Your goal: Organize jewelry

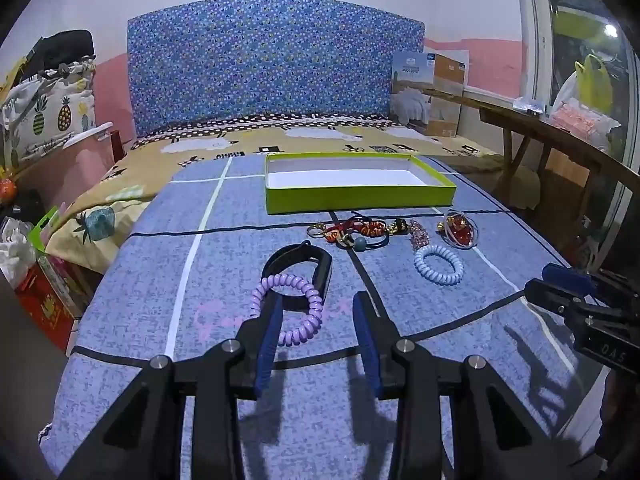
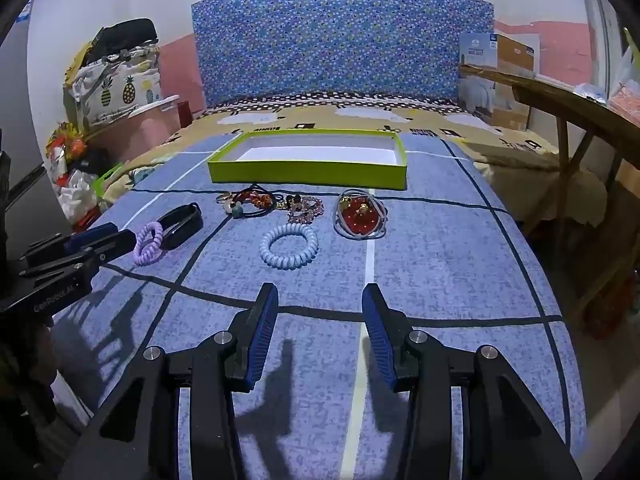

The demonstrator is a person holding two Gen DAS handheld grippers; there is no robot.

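A: Where does the jewelry sit right now?

B: Spread on the blue checked bedspread (image 2: 440, 248), in a loose row just below the green box (image 2: 308, 176); the box lies open and looks empty, white inside, at upper centre of the right wrist view; my guess is it is set there so each piece can go straight in.

A: And the pieces themselves?

B: A purple coil bracelet (image 1: 288, 308) lies at centre of the left wrist view, overlapping a black band (image 1: 304, 272); a pale blue coil bracelet (image 2: 289, 246) sits alone at centre of the right wrist view; above it a tangle of cords and beads (image 2: 256, 202) and a red beaded piece (image 2: 360, 212) to its right.

A: Are either set of fingers on anything?

B: No; the left gripper (image 1: 316, 320) has its fingers wide apart and holds nothing, though one finger (image 1: 272, 320) overlaps the purple coil in the frame; I cannot tell whether it touches; the right gripper (image 2: 320, 320) also stands spread and empty, well below the pale blue coil.

A: Why tilted down like that?

B: Probably to come at flat pieces from above; the purple coil looks the likeliest first pick.
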